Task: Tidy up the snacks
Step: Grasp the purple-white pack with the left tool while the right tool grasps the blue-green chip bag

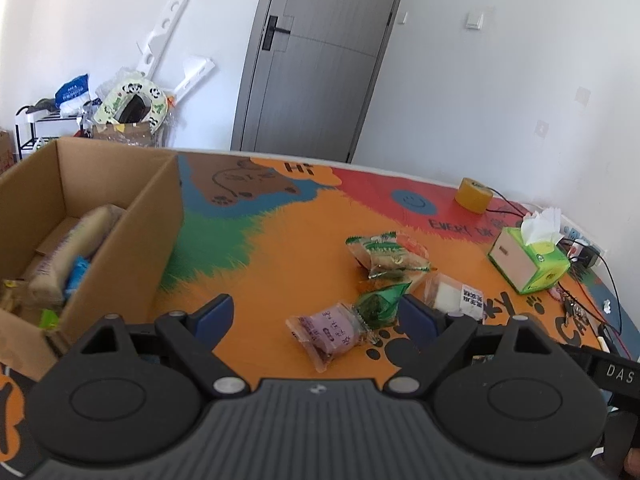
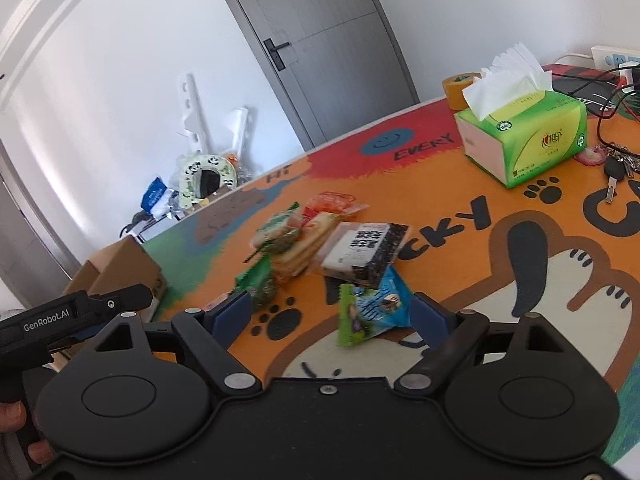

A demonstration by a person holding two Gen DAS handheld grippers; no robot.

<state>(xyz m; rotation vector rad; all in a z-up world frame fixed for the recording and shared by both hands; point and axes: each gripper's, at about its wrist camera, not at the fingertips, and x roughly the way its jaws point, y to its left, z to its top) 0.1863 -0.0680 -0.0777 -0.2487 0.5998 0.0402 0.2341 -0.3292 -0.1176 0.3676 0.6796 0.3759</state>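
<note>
Both open tongs seemingly frame snacks.

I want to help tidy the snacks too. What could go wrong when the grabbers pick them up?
1. The snack pile is heaped, packets overlapping. Pulling one might drag its neighbours.
2. The blue packet and the green packet overlap in front of the open right gripper. It could pinch both.
3. The pink packet lies near the open left gripper and looks soft, so a hard squeeze might crush it.
</note>
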